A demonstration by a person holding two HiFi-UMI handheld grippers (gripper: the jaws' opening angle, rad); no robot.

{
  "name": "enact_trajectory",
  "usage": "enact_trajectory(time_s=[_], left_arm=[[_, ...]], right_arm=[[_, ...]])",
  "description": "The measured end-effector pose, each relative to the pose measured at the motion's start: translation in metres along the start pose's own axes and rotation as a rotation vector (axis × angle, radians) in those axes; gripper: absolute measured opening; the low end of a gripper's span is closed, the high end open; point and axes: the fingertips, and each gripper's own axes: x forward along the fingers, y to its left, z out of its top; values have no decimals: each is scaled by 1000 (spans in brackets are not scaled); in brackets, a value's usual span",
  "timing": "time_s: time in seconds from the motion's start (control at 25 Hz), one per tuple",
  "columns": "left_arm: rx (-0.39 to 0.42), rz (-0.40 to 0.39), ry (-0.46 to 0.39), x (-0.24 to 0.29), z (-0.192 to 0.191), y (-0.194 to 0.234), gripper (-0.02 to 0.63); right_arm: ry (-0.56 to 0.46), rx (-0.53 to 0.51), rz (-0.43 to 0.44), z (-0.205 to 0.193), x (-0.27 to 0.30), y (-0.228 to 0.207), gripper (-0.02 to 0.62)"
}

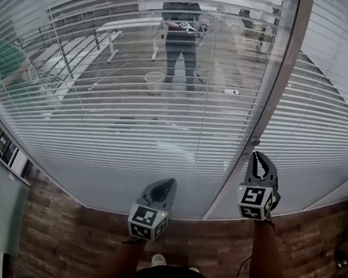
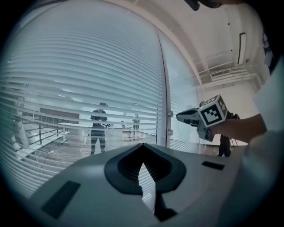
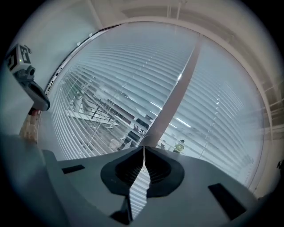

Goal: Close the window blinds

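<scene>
At the bottom of the head view the wearer's dark clothing and bare right forearm point(image 1: 267, 259) sit over a wood-pattern floor point(image 1: 65, 229). Just above, at lower centre, the left gripper point(image 1: 166, 186) points level at the glass. Its own view shows its jaws pressed together at the tips, with only slats seen through the slot behind them. The right gripper point(image 1: 256, 159) is higher and further right, with its tip close to a small knob point(image 1: 254, 142) on the window's upright post point(image 1: 278, 87). Its jaws are also pressed together, and nothing can be made out between them.

The window blinds point(image 1: 101, 96) fill the upper two thirds of the head view, hanging down to just above the floor on both sides of the post. Left of the post the slats are tilted partly open, so the room beyond shows through in strips. Right of it they look whiter and denser. Through the left pane, at upper centre, a person point(image 1: 183, 37) stands facing this way, near white tables point(image 1: 75, 58) at the upper left.
</scene>
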Motion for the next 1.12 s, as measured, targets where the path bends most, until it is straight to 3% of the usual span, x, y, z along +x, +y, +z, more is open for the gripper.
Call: enact_trajectory(time_s=[0.24, 0.6, 0.88, 1.12], left_arm=[[2, 7, 11, -1, -4, 0, 0], [-9, 14, 10, -1, -8, 0, 0], [10, 36, 6, -2, -2, 8, 0], [-13, 35, 11, -3, -7, 4, 0]], right_arm=[[35, -176, 29, -6, 6, 6, 54], [52, -467, 0, 7, 16, 0, 101], [60, -607, 1, 5, 22, -1, 103], [61, -665, -1, 4, 24, -1, 115]])
